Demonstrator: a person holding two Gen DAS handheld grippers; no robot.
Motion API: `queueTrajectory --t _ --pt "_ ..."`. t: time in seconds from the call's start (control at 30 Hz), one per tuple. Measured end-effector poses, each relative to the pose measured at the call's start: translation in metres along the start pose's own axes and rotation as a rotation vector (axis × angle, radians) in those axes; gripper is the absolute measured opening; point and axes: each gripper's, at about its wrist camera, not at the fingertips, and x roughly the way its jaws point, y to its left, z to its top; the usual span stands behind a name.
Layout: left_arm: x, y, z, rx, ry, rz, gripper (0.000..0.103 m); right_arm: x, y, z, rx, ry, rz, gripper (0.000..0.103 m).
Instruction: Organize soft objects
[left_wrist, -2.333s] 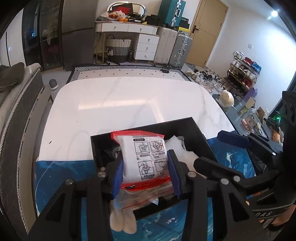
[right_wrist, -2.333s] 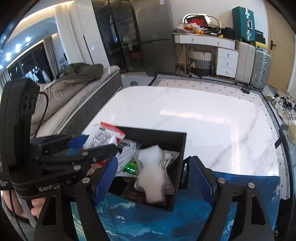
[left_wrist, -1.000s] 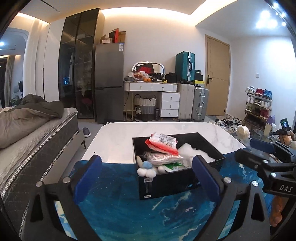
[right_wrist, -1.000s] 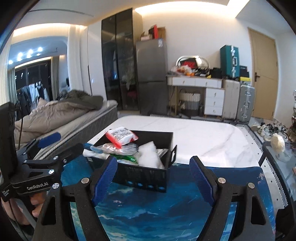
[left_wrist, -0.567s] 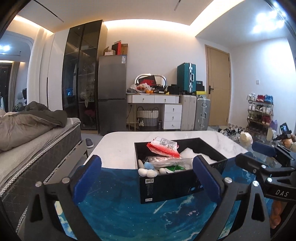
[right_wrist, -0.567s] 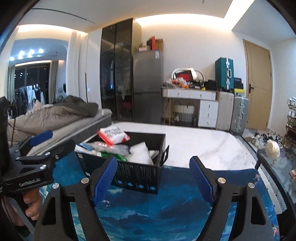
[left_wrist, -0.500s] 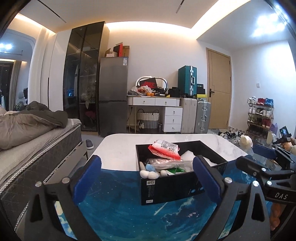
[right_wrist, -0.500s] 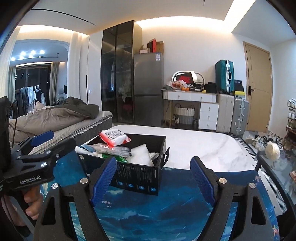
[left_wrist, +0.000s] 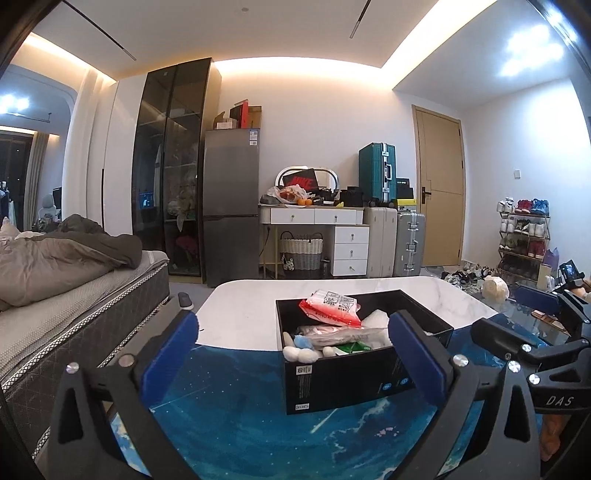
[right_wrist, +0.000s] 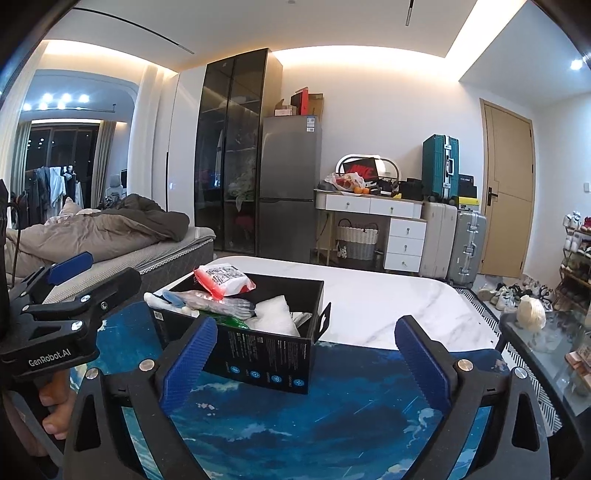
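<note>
A black box (left_wrist: 347, 380) stands on the blue mat (left_wrist: 236, 424), filled with soft things: a red and white packet (left_wrist: 330, 302) on top, a clear bag (left_wrist: 340, 332), white cotton balls (left_wrist: 299, 353) and white padding (left_wrist: 376, 319). The box also shows in the right wrist view (right_wrist: 266, 354), with the packet (right_wrist: 223, 278) on top. My left gripper (left_wrist: 293, 354) is open and empty, held back from the box. My right gripper (right_wrist: 303, 354) is open and empty, near the box's front.
The mat covers the near part of a white marble table (left_wrist: 258, 295). A bed (left_wrist: 55, 288) lies at the left. A fridge (left_wrist: 231, 206), a dresser (left_wrist: 325, 236) and suitcases (left_wrist: 391, 236) stand at the back. A shoe rack (left_wrist: 524, 236) is at the right.
My left gripper let go of the red and white packet into the box and opened. Both grippers drew back and levelled, away from the box.
</note>
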Motion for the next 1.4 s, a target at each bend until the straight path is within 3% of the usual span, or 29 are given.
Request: queueTrajectory --t 1.4 --pt "0.0049 -0.0020 -0.0020 -0.002 0.011 0.011 0.103 -0.0042 0.0041 -0.0017 -0.007 -0.003 -0.001 0.099"
